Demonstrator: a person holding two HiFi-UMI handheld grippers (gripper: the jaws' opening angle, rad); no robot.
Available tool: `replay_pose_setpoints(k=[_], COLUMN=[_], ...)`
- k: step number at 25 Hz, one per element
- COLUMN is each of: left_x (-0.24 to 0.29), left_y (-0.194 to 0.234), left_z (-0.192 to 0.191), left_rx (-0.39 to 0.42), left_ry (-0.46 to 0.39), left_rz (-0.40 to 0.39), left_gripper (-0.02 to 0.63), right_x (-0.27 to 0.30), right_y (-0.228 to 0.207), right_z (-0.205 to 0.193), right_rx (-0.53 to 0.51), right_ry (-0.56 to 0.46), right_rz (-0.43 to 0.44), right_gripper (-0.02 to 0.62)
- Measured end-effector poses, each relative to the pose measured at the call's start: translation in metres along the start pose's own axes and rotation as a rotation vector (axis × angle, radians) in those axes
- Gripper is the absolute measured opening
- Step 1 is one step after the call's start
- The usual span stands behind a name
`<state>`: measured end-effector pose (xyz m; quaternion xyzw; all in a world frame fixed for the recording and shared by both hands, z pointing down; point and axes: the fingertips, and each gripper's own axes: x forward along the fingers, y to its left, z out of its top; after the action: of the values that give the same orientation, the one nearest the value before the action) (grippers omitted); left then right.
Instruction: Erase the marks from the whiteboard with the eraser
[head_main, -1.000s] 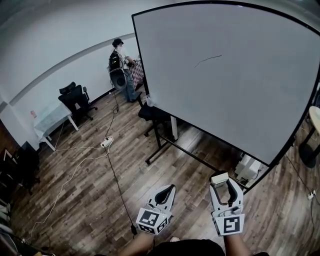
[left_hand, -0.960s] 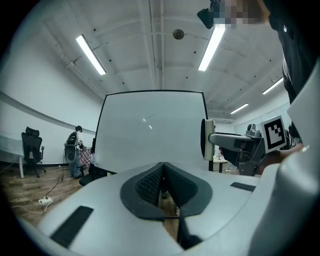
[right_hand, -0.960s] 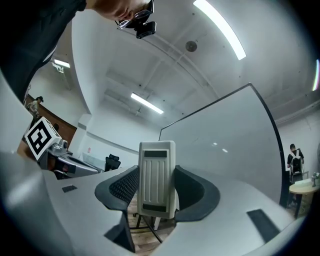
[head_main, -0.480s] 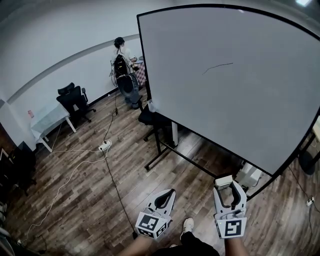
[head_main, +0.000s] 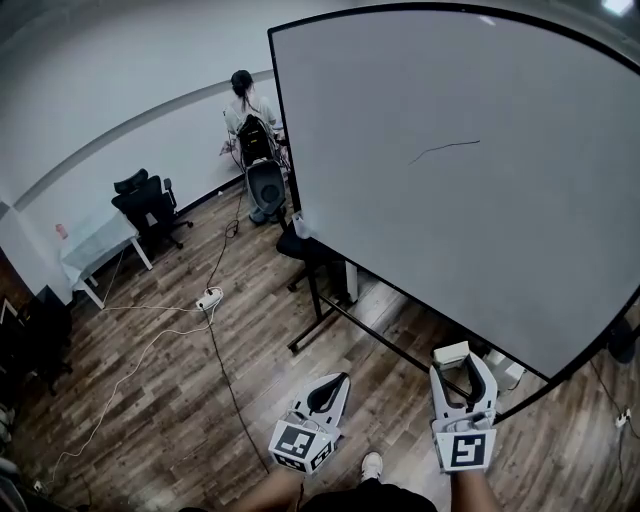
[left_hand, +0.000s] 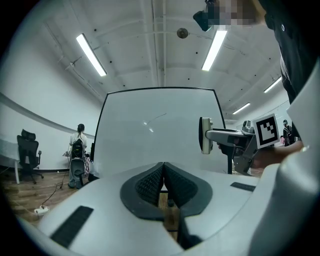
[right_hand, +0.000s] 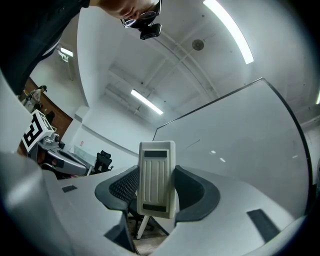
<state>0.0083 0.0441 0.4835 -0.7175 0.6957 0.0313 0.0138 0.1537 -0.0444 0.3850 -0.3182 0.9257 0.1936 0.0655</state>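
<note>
**A:** Where's the eraser?

**B:** In my right gripper (head_main: 460, 368). The jaws are clamped on the sides of the eraser (head_main: 452, 353), which stands upright between them. I hold it low in front of the whiteboard (head_main: 520, 230), near the board's bottom edge and not touching it.

**A:** And the mark?

**B:** It's a thin dark stroke (head_main: 445, 150) high on the whiteboard, well apart from the eraser (it's the only line I can see there).

**A:** And your other hand?

**B:** My left gripper (head_main: 338, 382) has its jaws pressed together with nothing between them. It's just beside the right one, also in front of the whiteboard.

**A:** Anyone around?

**B:** A person (head_main: 248, 110) stands past the whiteboard's left edge with their back to me. An office chair (head_main: 150, 203) is further left of the board.
</note>
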Motion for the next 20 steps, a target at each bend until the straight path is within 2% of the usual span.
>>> replay_pose_setpoints(k=[7, 13, 20], left_x=[0.070, 0.117, 0.169], left_y=[0.021, 0.036, 0.059], left_z=[-0.002, 0.004, -0.005], left_rx=[0.006, 0.022, 0.035], left_ry=[0.013, -0.010, -0.015], left_rz=[-0.001, -0.002, -0.055], left_gripper=[0.019, 0.020, 0.020], right_x=[0.061, 0.097, 0.144], right_y=[-0.037, -0.071, -0.089], right_z=[-0.024, -0.034, -0.043], right_rx=[-0.010, -0.028, -0.061], right_ry=[-0.004, -0.018, -0.046], right_rz=[0.015, -0.014, -0.049], right_gripper=[0.245, 0.245, 0.245])
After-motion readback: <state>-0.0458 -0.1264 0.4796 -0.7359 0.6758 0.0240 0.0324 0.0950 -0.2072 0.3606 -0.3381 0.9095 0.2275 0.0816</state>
